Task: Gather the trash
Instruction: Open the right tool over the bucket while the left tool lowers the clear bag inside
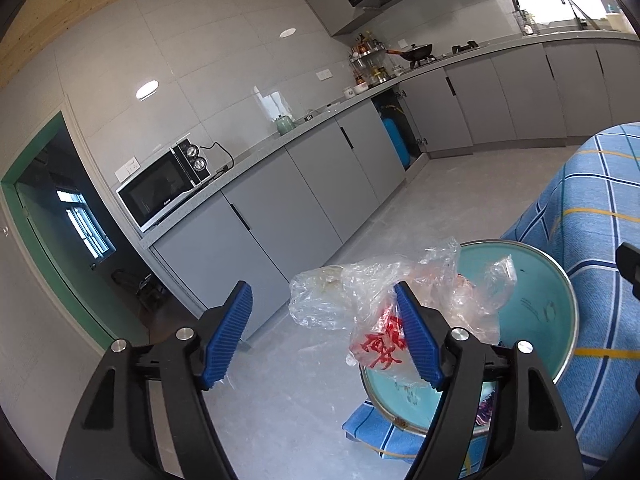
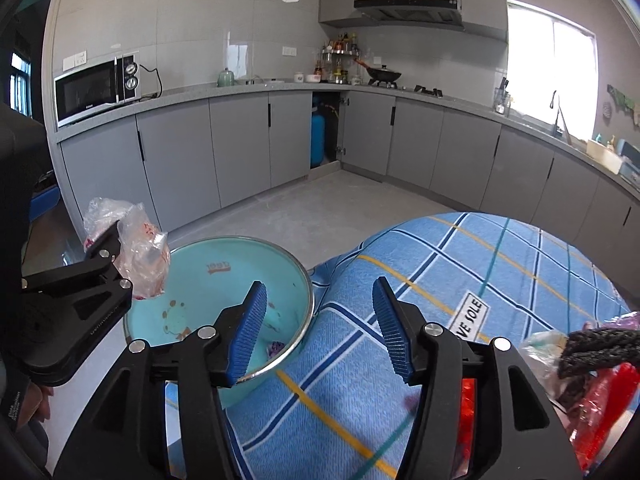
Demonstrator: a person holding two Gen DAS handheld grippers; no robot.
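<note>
From the left wrist camera, the left hand-held gripper stands wide open, its blue ribbed pads well apart. A crumpled clear plastic bag with red printing hangs draped over the right-hand pad, above the rim of a turquoise basin; nothing is clamped between the pads, and whether the bag is caught on the pad or merely resting on it cannot be told. The basin sits against a blue plaid cloth. Behind runs a kitchen surface with a microwave on it.

From the right wrist camera, the right hand-held gripper is also open and holds nothing, its pads spread above the plaid cloth and the near rim of the basin. Across the basin, the left hand-held gripper shows with the plastic bag bunched at its tip, over the basin's far edge. A small purple scrap lies inside the basin. At the lower right lie red plastic wrapping and a dark knitted item.
</note>
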